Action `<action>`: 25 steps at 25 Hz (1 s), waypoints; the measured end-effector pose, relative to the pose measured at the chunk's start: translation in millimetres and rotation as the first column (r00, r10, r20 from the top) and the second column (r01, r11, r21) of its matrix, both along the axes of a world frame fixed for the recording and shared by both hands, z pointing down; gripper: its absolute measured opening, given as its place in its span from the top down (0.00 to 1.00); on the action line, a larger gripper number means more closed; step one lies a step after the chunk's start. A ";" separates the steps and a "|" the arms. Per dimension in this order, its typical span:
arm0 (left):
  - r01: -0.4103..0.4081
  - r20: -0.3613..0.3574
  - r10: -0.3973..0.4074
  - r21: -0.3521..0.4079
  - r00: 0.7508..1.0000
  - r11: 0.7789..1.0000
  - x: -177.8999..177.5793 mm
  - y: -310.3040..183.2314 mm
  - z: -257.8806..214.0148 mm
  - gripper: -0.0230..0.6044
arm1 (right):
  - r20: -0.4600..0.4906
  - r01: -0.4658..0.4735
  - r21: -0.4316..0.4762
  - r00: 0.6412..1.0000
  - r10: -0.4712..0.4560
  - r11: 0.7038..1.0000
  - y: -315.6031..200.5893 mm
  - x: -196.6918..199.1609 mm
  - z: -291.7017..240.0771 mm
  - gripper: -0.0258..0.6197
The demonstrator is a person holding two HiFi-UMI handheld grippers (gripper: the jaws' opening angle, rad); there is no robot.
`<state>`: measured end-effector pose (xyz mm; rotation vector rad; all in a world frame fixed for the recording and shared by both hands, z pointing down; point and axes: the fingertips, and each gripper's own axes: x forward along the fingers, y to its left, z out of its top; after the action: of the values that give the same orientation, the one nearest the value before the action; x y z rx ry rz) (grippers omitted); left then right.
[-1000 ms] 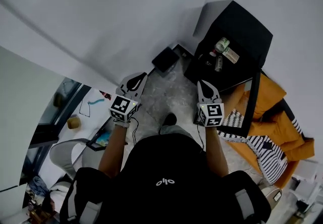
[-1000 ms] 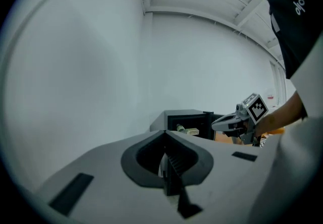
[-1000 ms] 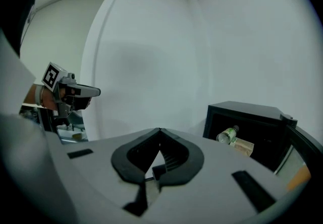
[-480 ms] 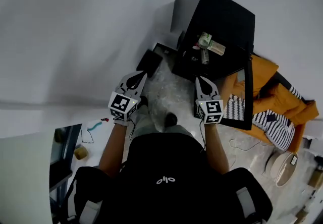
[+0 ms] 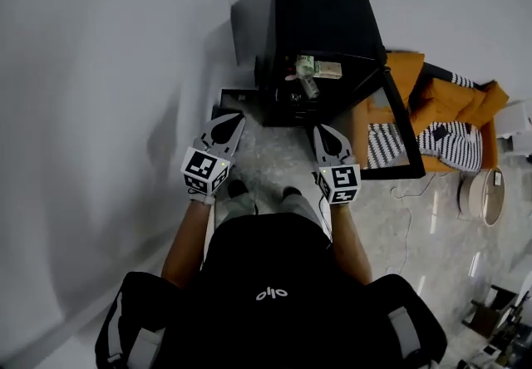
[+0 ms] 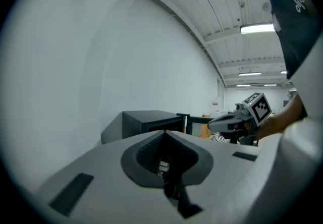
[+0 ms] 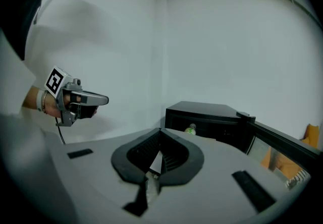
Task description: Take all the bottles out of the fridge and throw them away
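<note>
A black mini fridge (image 5: 303, 18) stands on the floor against the white wall, its glass door (image 5: 392, 133) swung open to the right. Bottles (image 5: 308, 68) lie inside on a shelf, one with a green label. My left gripper (image 5: 227, 121) and right gripper (image 5: 325, 130) are held side by side in front of the fridge, short of it, both shut and empty. In the right gripper view a green-capped bottle (image 7: 191, 129) shows in the fridge (image 7: 212, 116) just beyond my shut right gripper (image 7: 160, 133). The left gripper view shows the fridge (image 6: 146, 121) past the shut left gripper (image 6: 164, 134).
An orange seat (image 5: 453, 101) with striped cloth (image 5: 445, 141) sits right of the open door. A round white device (image 5: 482, 193) and a cable (image 5: 407, 230) lie on the pale floor at the right. A flat black thing (image 5: 235, 98) rests left of the fridge.
The person has turned towards the fridge, which has shifted from the upper right to the top centre of the head view. Both grippers swung along, still shut and side by side.
</note>
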<state>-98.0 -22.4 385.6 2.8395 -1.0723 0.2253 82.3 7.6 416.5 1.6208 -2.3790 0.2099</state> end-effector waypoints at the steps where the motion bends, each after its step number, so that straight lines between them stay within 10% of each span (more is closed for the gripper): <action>1: -0.028 -0.001 0.028 -0.004 1.000 1.000 4.1 -2.5 1.4 0.96 | -0.004 -0.021 -0.002 1.000 0.021 1.000 1.2 0.7 -0.3 0.95; 25: -0.235 0.054 0.239 -0.075 0.970 0.969 145.6 -107.5 59.6 0.96 | 0.007 -0.192 -0.082 0.981 0.193 0.978 -105.5 121.0 76.3 0.95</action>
<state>47.6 -129.9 445.2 2.9117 -0.7166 0.3635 203.3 -97.9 492.8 1.8167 -2.1923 0.3514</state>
